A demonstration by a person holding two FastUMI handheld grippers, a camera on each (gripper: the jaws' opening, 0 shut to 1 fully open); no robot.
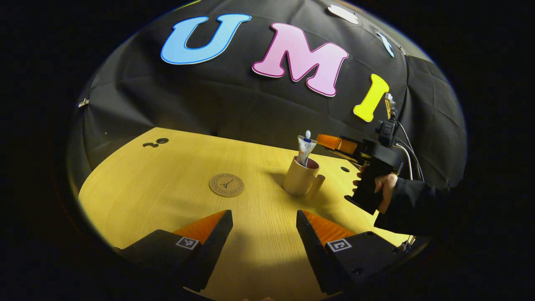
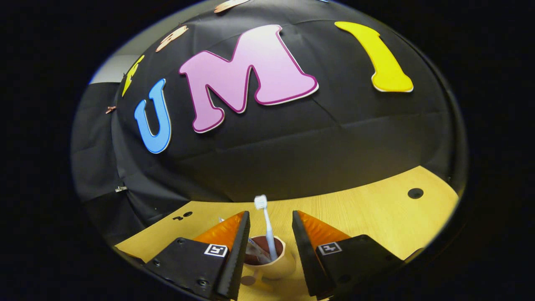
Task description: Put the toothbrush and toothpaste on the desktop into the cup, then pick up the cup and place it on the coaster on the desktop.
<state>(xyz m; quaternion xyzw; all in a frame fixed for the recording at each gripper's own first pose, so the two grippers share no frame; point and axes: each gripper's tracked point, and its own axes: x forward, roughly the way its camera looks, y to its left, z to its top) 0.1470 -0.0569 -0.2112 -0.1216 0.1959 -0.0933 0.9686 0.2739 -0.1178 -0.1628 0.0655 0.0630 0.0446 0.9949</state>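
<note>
My left gripper (image 1: 264,228) hangs low-centre over the table (image 1: 167,200), jaws apart. Past it, the coaster (image 1: 226,184); right of that, the cup (image 1: 300,177) holding toothpaste (image 1: 305,149). My right gripper (image 2: 271,234), jaws apart, flanks the toothbrush (image 2: 267,228) standing in the cup.

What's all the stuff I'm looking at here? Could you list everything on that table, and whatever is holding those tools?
cup: one, beige with a handle, standing on the desktop right of the coaster
toothpaste: one, white tube with blue, upright in the cup
toothbrush: one, white, standing in the cup, head up
coaster: one, round, brown, bare, on the desktop
desktop: one, yellow wood with small dark holes
left gripper: one, jaws apart, nothing between them
right gripper: one, above the cup, jaws apart either side of the toothbrush
hand: one, dark sleeve, holding the right gripper
</note>
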